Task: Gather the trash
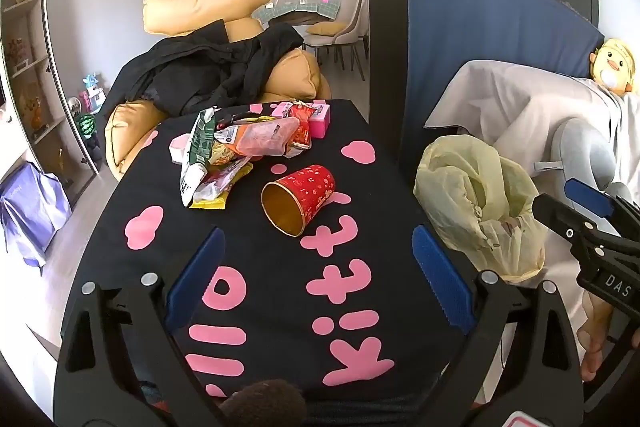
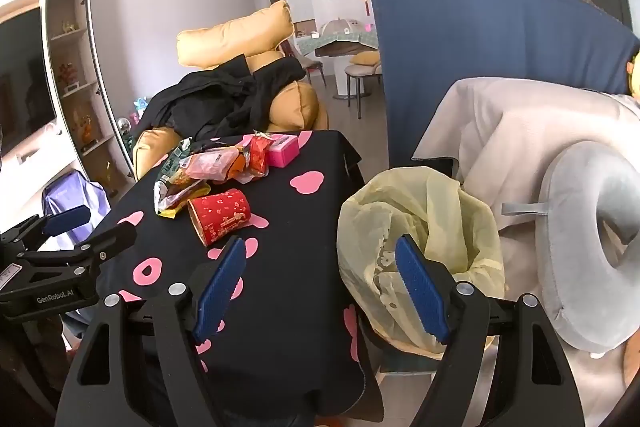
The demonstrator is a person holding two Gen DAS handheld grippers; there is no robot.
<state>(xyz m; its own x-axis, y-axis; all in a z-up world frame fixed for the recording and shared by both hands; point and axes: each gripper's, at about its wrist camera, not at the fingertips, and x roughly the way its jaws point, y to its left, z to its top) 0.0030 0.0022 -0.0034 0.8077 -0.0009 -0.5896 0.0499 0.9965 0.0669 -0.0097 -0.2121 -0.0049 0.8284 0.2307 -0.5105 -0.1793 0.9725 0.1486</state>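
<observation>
Left gripper [image 1: 318,277] spread wide, nothing between the blue pads, hovering over the near half of the worktop [image 1: 256,267] with its black cloth and pink lettering. Right gripper [image 2: 320,287] likewise spread and empty, poised between worktop edge and yellow trash bag [image 2: 420,227]. Red paper cup [image 1: 300,199] lying on its side near the worktop's middle, at 12 o'clock from the left gripper, open mouth toward the camera. Heap of wrappers [image 1: 236,151] just beyond the cup at 11 o'clock, touching one another. Pink box [image 1: 320,121] at the far edge, behind the heap. Trash bag at 3 o'clock of the cup, off the worktop, mouth open, beside a grey neck pillow [image 2: 592,267] on a pale-covered seat.
</observation>
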